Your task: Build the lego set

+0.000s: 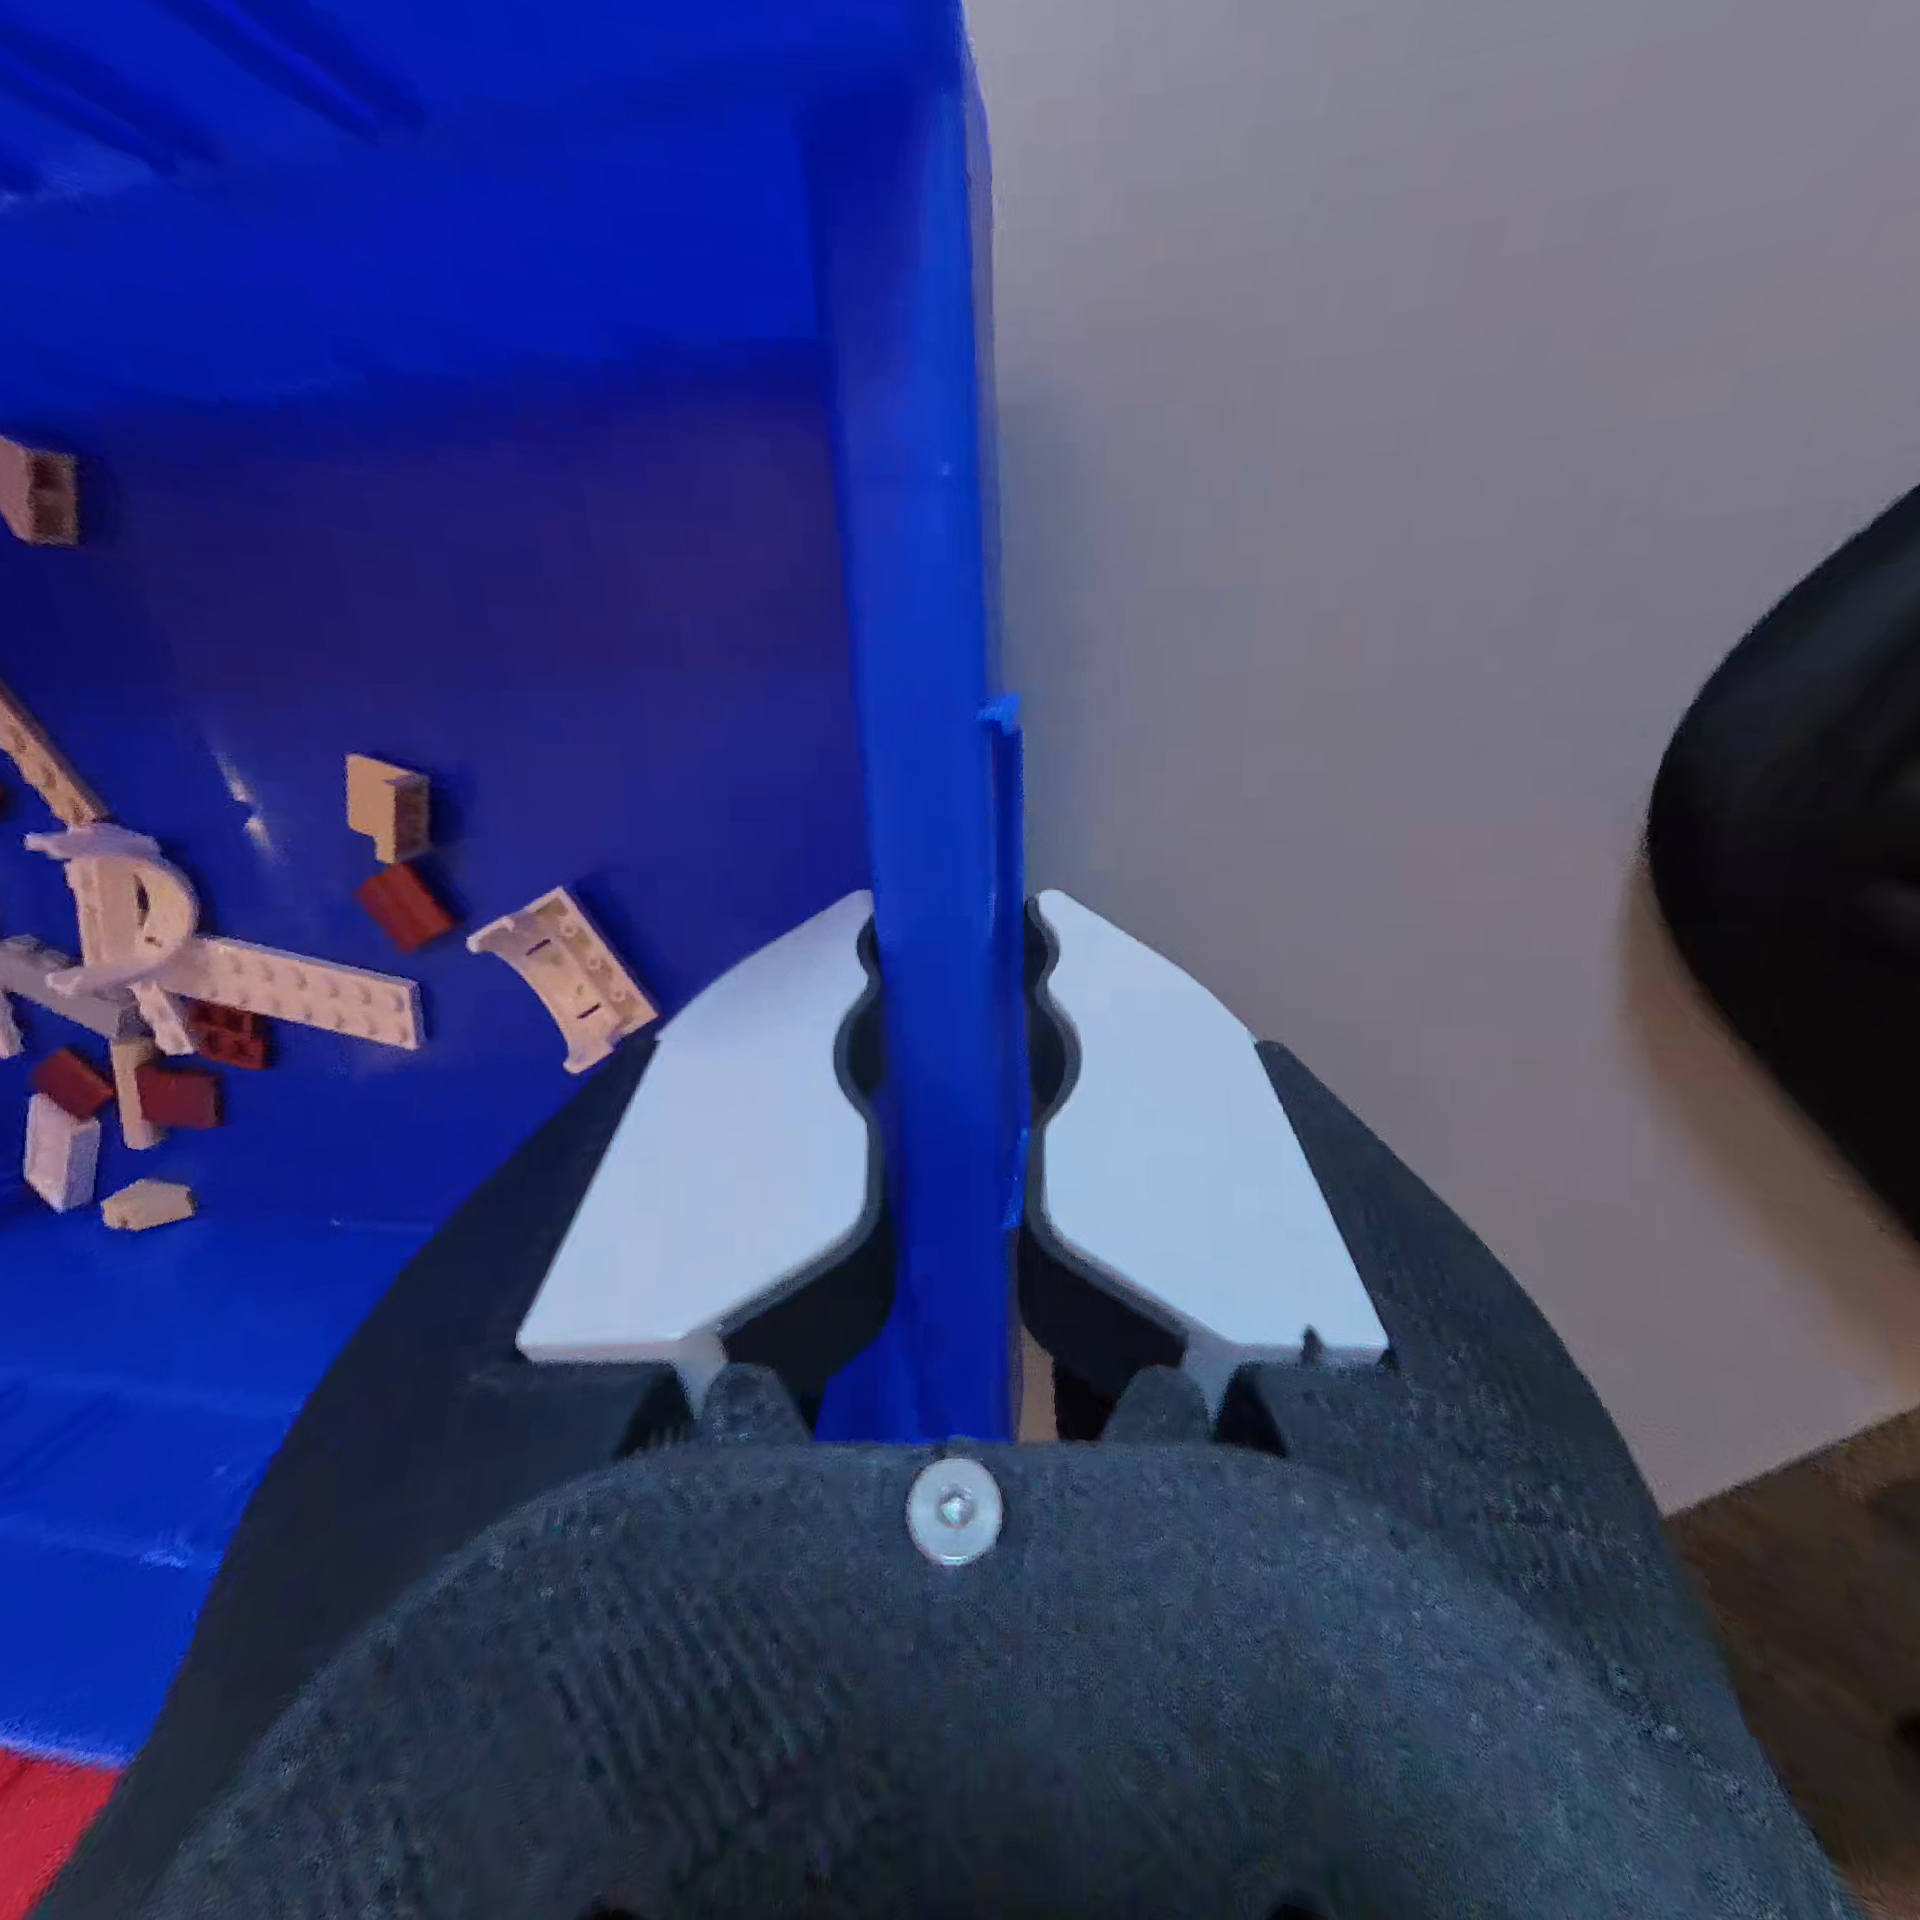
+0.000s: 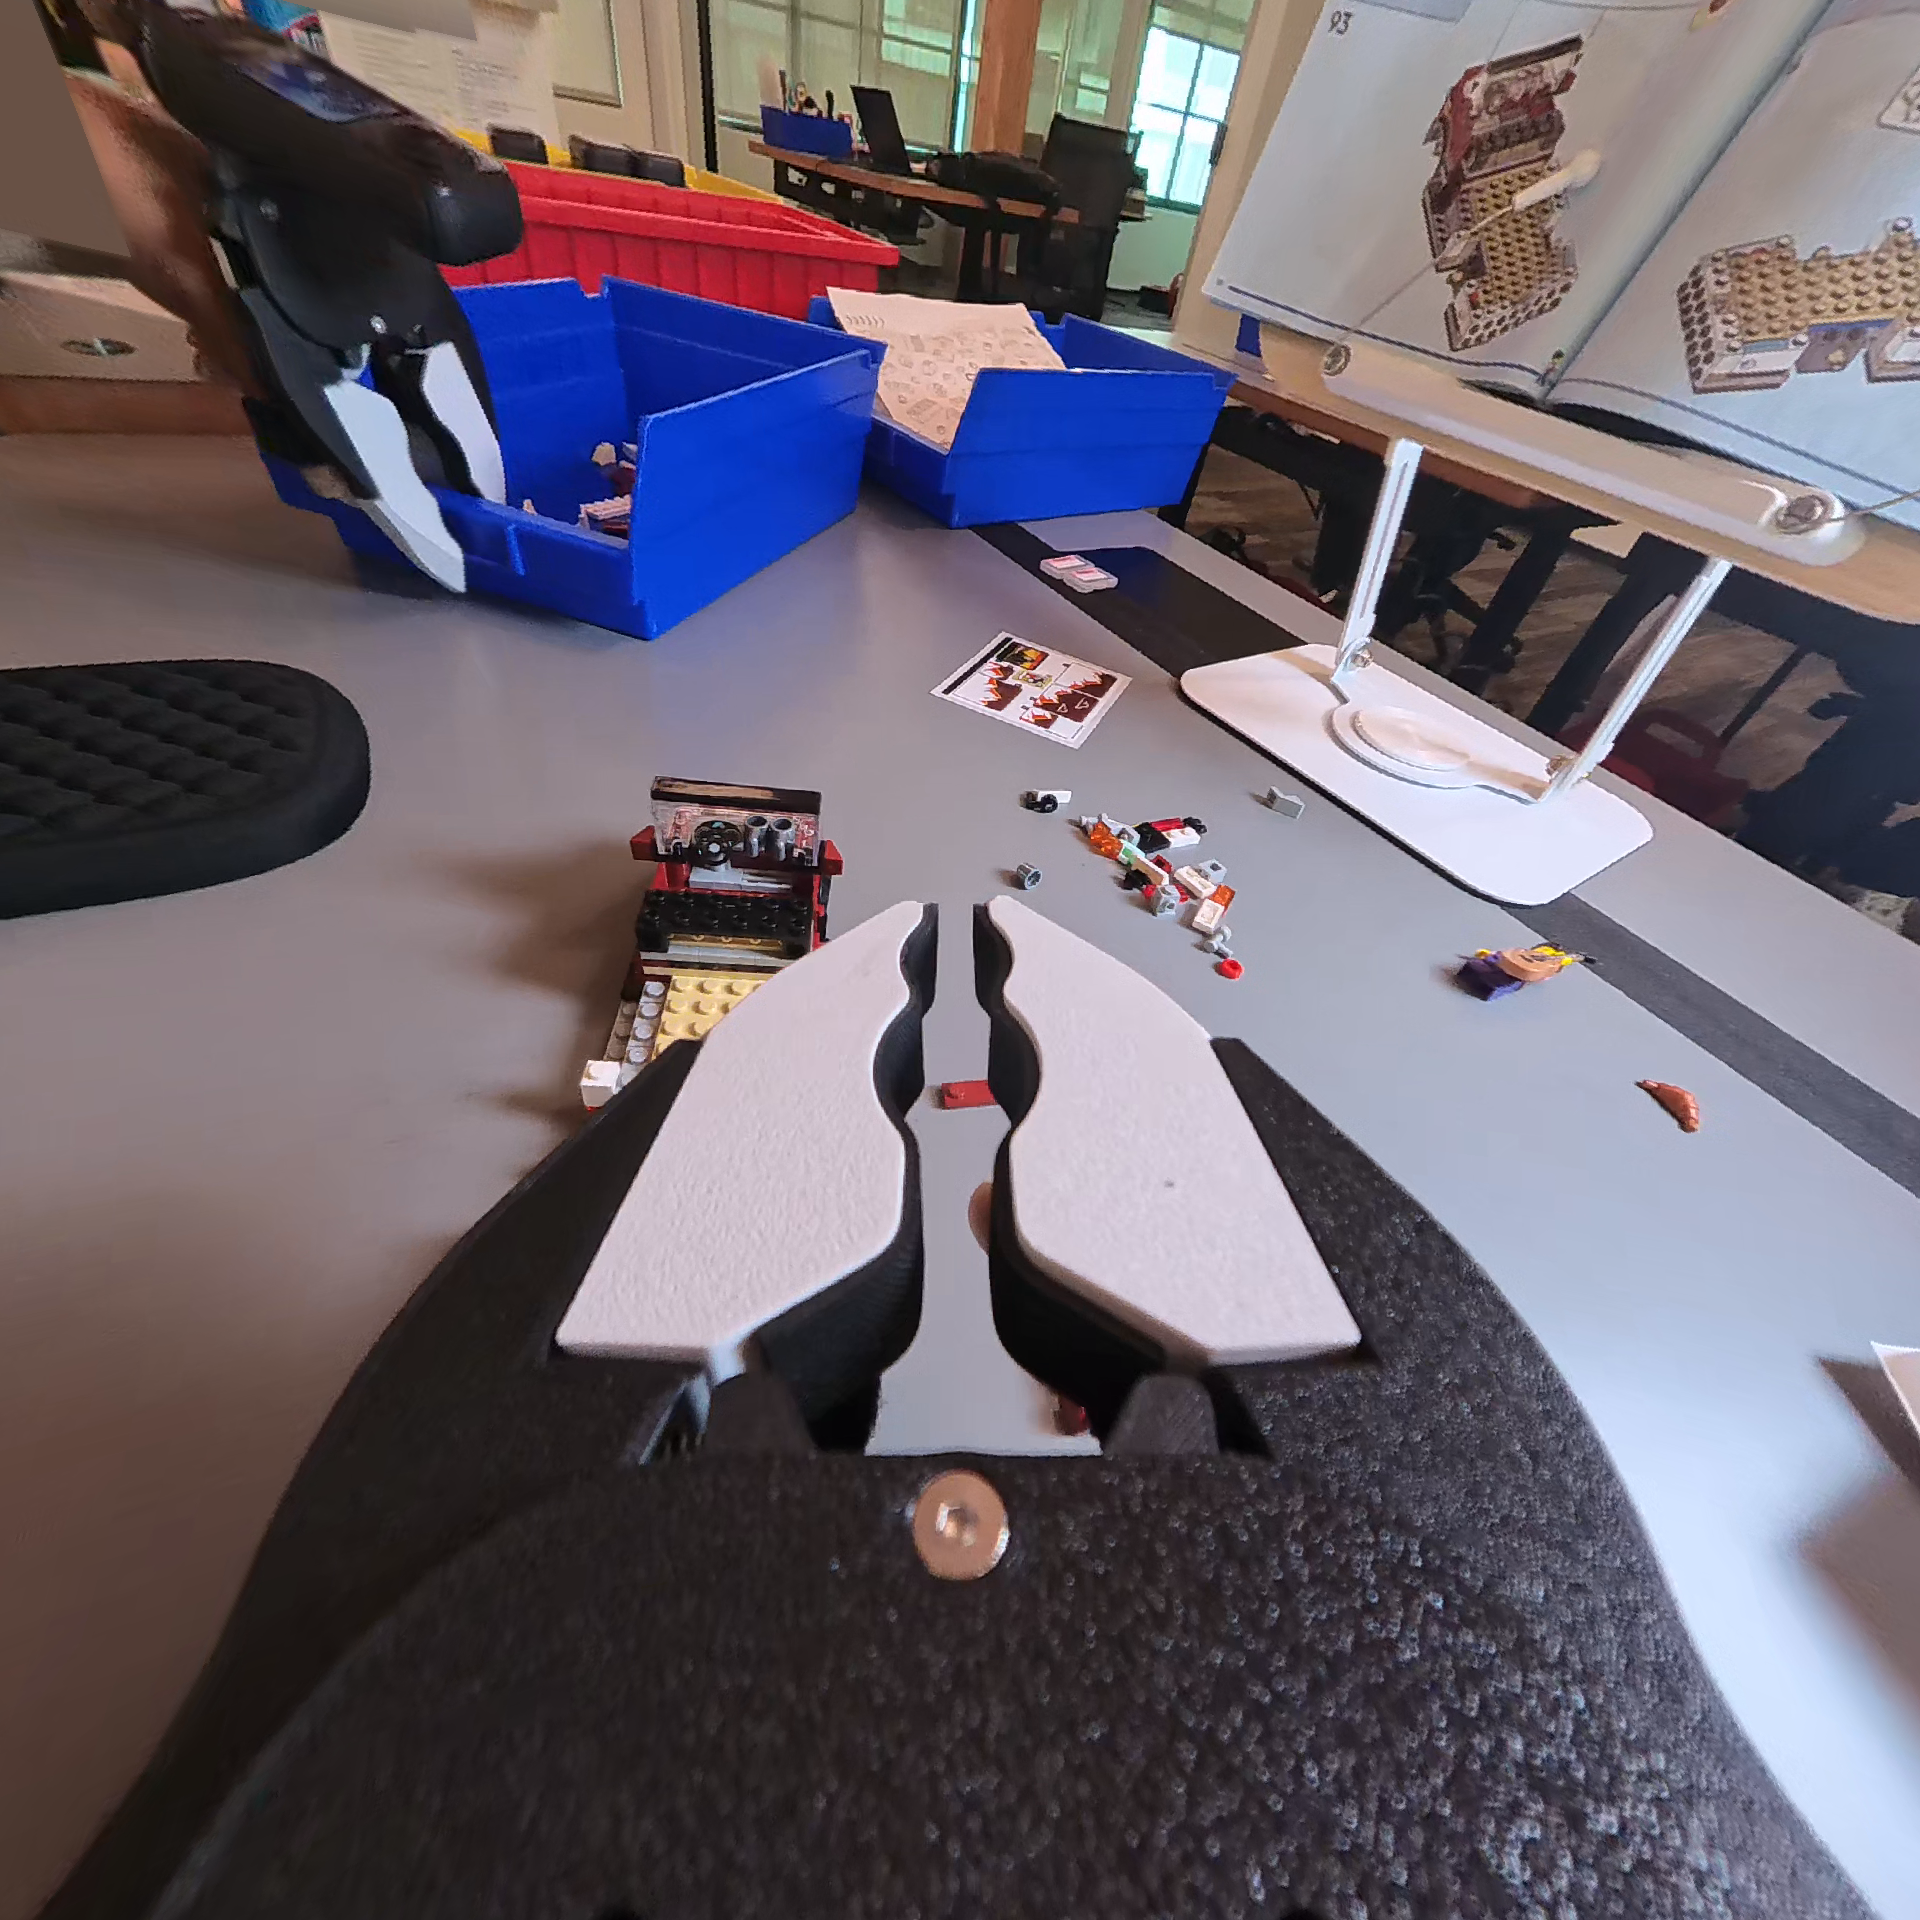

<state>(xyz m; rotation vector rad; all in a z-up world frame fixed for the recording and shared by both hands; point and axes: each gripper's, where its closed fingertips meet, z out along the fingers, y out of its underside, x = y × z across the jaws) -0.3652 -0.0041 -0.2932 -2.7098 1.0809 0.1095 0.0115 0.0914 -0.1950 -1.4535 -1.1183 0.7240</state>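
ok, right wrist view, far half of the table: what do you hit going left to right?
Black mesh pad → left gripper clamped on the wall of the blue bin → second blue bin holding a paper sheet → sticker sheet → pile of small loose bricks → white book stand base.

Bright windows (image 2: pixel 1184 99) light wooden desks (image 2: pixel 935 192) across the office.

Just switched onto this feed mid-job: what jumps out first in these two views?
The left gripper is clamped on the side wall of a blue bin, with white and dark red bricks scattered on the bin's floor to the left. In the right wrist view, the right gripper hovers over the grey table with jaws almost closed, holding nothing, beside a half-built brick model at its left.
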